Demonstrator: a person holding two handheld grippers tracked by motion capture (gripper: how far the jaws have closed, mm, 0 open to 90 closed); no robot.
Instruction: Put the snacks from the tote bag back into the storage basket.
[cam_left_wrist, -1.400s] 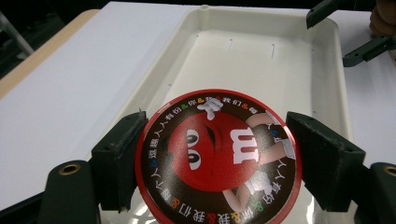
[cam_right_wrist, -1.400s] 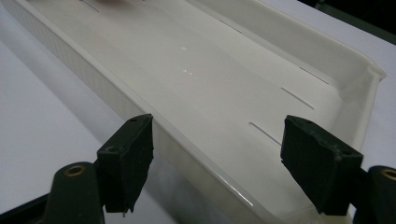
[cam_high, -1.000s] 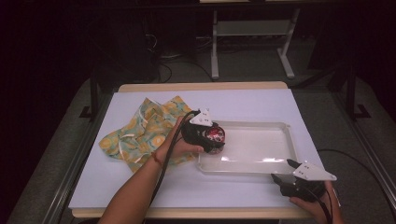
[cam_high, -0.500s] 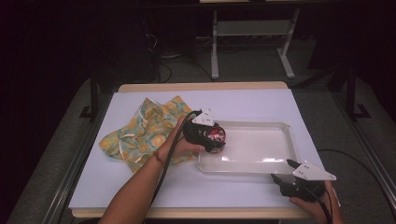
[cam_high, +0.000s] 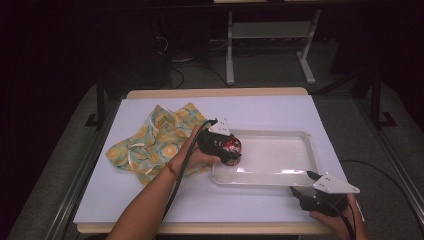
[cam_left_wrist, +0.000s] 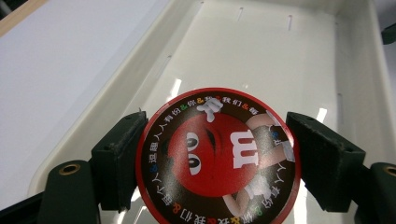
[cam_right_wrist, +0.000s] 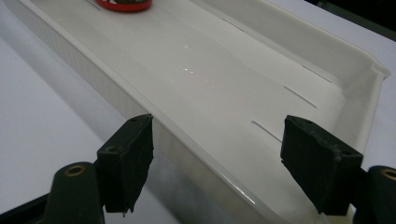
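Observation:
A round red candy tin (cam_left_wrist: 217, 158) with a cartoon face on its lid sits between the jaws of my left gripper (cam_left_wrist: 219, 140), and both pads press its rim. In the high view my left gripper (cam_high: 231, 150) holds this tin (cam_high: 232, 146) over the left end of a white plastic tray (cam_high: 280, 157). My right gripper (cam_high: 302, 182) rests at the tray's near right corner. In the right gripper view its jaws (cam_right_wrist: 217, 140) stand wide apart over the tray's near rim (cam_right_wrist: 154, 121) with nothing between them. The tin (cam_right_wrist: 123, 4) shows at the tray's far end.
A yellow and green patterned cloth (cam_high: 155, 140) lies crumpled on the white table cover (cam_high: 260, 107), left of the tray. The tray floor (cam_left_wrist: 261, 56) beyond the tin is bare. A metal stand (cam_high: 270, 45) and cables stand on the dark floor behind the table.

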